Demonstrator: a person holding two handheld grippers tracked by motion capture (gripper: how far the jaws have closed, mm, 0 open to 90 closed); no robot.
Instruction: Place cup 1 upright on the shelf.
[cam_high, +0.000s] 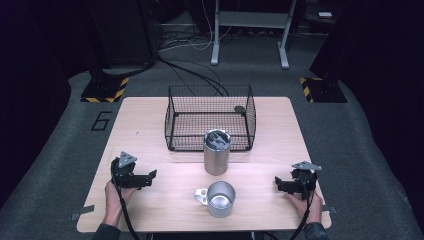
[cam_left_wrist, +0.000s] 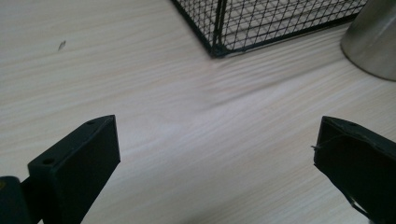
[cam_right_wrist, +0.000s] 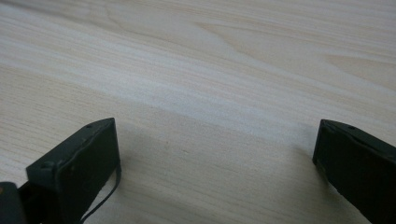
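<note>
On the light wooden table (cam_high: 150, 125) a tall steel canister (cam_high: 216, 151) stands upright just in front of a black wire basket (cam_high: 210, 118). A steel mug (cam_high: 220, 198) with its handle to the left sits nearer the front edge. My left gripper (cam_high: 149, 179) rests low at the table's left, open, nothing between its jaws. My right gripper (cam_high: 278, 184) rests at the right, also open and empty. In the left gripper view the basket's corner (cam_left_wrist: 217, 46) and the canister's base (cam_left_wrist: 373, 42) lie ahead of my left gripper (cam_left_wrist: 217, 154). My right gripper (cam_right_wrist: 215, 154) faces bare wood.
A small dark round object (cam_high: 240, 109) lies inside the basket at its back right. Grey floor surrounds the table, with cables (cam_high: 190, 65) and a metal stand (cam_high: 250, 30) behind it. Bare tabletop lies between each gripper and the mug.
</note>
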